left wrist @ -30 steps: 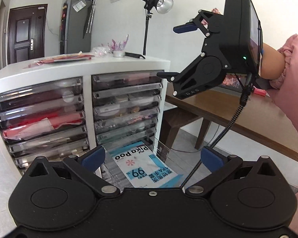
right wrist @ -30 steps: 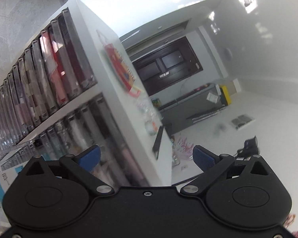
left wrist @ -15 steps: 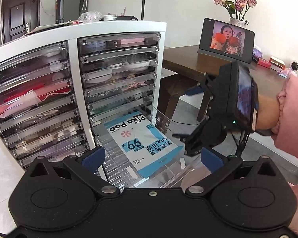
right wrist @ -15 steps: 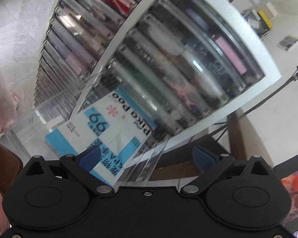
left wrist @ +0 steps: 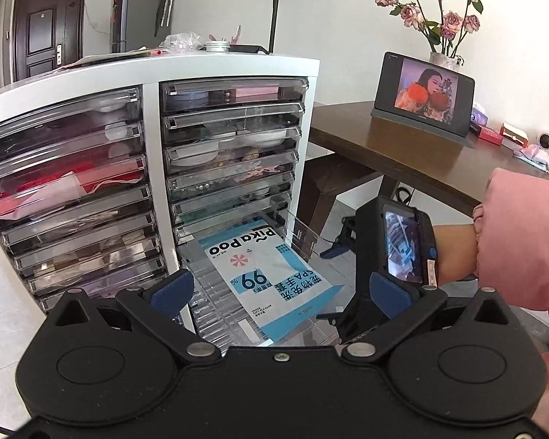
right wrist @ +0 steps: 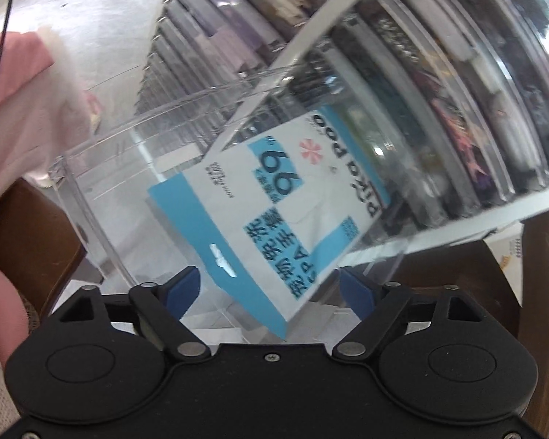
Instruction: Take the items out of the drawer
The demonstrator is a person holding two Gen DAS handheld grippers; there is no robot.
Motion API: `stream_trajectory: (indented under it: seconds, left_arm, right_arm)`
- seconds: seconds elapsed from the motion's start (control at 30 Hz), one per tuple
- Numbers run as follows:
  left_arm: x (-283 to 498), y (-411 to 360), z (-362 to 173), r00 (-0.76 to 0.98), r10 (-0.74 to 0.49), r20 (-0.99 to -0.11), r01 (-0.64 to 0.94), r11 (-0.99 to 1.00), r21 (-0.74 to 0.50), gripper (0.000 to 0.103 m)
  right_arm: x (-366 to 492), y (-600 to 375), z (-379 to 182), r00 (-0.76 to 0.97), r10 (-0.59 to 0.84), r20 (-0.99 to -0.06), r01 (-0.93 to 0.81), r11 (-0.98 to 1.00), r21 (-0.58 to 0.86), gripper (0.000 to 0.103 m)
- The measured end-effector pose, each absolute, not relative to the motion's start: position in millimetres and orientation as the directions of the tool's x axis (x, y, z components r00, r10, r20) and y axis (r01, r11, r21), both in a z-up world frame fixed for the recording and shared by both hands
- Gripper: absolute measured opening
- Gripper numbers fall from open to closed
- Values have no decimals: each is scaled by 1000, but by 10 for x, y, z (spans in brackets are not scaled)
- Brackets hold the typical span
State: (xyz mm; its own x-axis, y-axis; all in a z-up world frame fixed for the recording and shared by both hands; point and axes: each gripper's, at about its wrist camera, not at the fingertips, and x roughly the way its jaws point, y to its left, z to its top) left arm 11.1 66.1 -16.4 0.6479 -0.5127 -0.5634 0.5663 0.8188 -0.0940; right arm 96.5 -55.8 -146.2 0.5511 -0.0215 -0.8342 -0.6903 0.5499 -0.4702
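Observation:
A clear drawer (left wrist: 304, 235) stands pulled out at the bottom of the cabinet's right column. In it lies a flat blue and white packet (left wrist: 267, 270) printed "Pika Poo". My right gripper (left wrist: 329, 285) hovers at the drawer's front right corner, open. In the right wrist view the packet (right wrist: 292, 212) fills the middle, and its near blue corner reaches between the spread fingers of the right gripper (right wrist: 269, 287); whether they touch it I cannot tell. My left gripper (left wrist: 280, 291) is open and holds nothing, back from the drawer's front.
The white cabinet (left wrist: 150, 146) holds several shut clear drawers full of small goods. To the right is a dark wooden table (left wrist: 402, 153) with a tablet (left wrist: 424, 98) and a vase of roses (left wrist: 443, 18), and a bench (left wrist: 333, 179) under it. A pink sleeve (left wrist: 523, 237) fills the right edge.
The right gripper has come down from high beside the cabinet top to the open drawer's front corner. Its view swung from the cabinet top onto the packet.

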Motion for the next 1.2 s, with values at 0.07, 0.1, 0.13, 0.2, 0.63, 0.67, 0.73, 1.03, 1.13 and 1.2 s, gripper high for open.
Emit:
stream_trajectory:
  seconds: [0.07,0.1,0.13,0.2,0.63,0.67,0.73,1.03,1.13,1.2]
  left_arm:
    - [114,684,-147,652,-514,-557,563,820,-98,103]
    - [116,689,-144,653,-514,-556,562,821,-98,103]
    - [119,689,-145,653,-513,-557,561,822,-98,103]
    - [126,682,-150,652,-509,-562,559,823,-97,103]
    - [136,730,-139,662,-506,-553,547,831,-106,103]
    - [141,740,-139,662,-507,-552,545,831,-109,103]
    - [151,755,-140,666,-502,-551,538,835,-111,103]
    - [156,758,-153,664,-502,-553,539,835,-111,103]
    - [149,753,-152,664,-505,-552,542,833,-110,103]
    - [146,752,-151,663,-507,-551,545,831,-109,103]
  right_arm:
    - [980,-503,-1514,528,-16,-849,-719,523,-457,76]
    - [984,-480,-1539,516,-14,-856,-732,511,-450,73]
    - [994,-457,-1570,504,-12,-864,-745,500,-441,63]
    - [1029,-420,-1646,480,-12,-877,-770,474,-428,46]
    - [1168,-312,-1769,408,7,-913,-838,401,-371,0]
    - [1165,-328,-1722,417,21,-909,-831,414,-372,0]
    - [1170,-380,-1605,447,49,-893,-812,441,-382,0]
    - [1167,-534,-1214,502,80,-861,-777,481,-408,0]
    - [1152,-533,-1343,405,103,-908,-817,487,-309,6]
    - [1130,-492,-1491,384,110,-917,-831,474,-291,31]
